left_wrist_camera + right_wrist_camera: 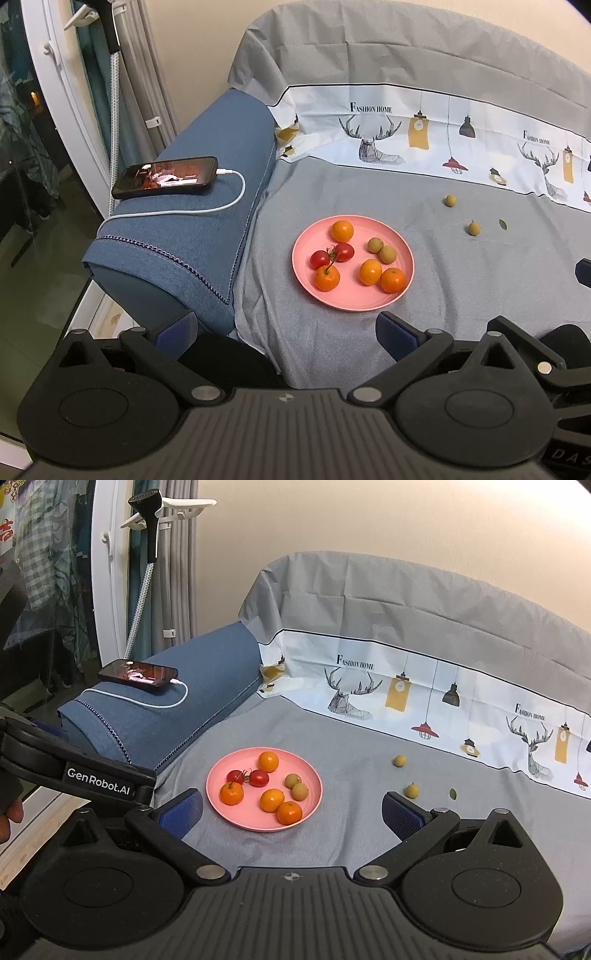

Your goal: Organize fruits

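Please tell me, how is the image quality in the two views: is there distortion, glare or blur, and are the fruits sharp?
Left wrist view: strong fisheye bending at the edges, dark corners; pink plate and fruits sharp under soft warm light, faint shadows; the lit phone screen looks blurry. Right wrist view: same bending, the window frame curves; plate sharp, the two loose longans small but clear; no strong glare.

Open grey sheet (pixel 332 845) lay between the plate (pixel 221 794) and the sofa's near edge. The armrest (pixel 192 686) walled its left edge; two longans (pixel 399 760) dotted the right.
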Action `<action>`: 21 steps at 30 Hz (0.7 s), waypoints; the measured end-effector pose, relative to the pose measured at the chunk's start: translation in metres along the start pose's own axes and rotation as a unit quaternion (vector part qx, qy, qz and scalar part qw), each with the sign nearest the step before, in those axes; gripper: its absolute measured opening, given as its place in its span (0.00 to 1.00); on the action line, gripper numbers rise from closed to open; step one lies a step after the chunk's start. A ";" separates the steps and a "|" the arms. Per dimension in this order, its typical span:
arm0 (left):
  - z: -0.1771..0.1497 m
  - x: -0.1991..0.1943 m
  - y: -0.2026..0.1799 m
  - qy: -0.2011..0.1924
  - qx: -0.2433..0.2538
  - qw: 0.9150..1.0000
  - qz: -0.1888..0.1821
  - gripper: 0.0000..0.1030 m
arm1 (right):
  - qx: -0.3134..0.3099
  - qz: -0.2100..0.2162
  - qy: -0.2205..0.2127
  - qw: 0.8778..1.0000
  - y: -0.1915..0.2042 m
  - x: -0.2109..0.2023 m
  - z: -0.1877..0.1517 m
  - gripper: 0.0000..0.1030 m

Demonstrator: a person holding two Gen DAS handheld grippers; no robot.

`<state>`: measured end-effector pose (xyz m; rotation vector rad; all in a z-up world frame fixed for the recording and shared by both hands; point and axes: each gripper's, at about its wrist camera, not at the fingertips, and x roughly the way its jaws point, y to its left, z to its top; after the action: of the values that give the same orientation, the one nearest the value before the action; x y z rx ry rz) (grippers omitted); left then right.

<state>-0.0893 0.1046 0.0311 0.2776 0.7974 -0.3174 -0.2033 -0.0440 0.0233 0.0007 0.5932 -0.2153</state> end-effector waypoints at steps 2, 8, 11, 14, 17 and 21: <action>0.000 0.001 0.000 0.003 0.000 1.000 0.000 1.00 | 0.001 0.000 0.002 1.000 0.000 0.002 0.000 0.99; 0.001 0.007 0.001 0.010 -0.002 1.000 -0.001 1.00 | 0.003 0.002 0.009 1.000 -0.001 0.005 0.000 0.99; 0.000 0.009 0.001 0.014 -0.004 1.000 -0.002 1.00 | 0.005 0.003 0.012 1.000 -0.001 0.007 0.000 0.99; 0.000 0.013 0.001 0.019 -0.004 1.000 -0.003 1.00 | 0.007 0.003 0.015 1.000 -0.002 0.009 -0.001 0.99; -0.001 0.016 0.000 0.024 -0.003 1.000 -0.003 1.00 | 0.009 0.004 0.020 1.000 -0.003 0.012 -0.001 0.99; -0.001 0.022 -0.001 0.031 -0.001 0.999 -0.005 1.00 | 0.013 0.005 0.027 1.000 -0.004 0.017 -0.002 0.99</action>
<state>-0.0757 0.1003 0.0140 0.2828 0.8611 -0.3174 -0.1920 -0.0515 0.0122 0.0337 0.6445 -0.2139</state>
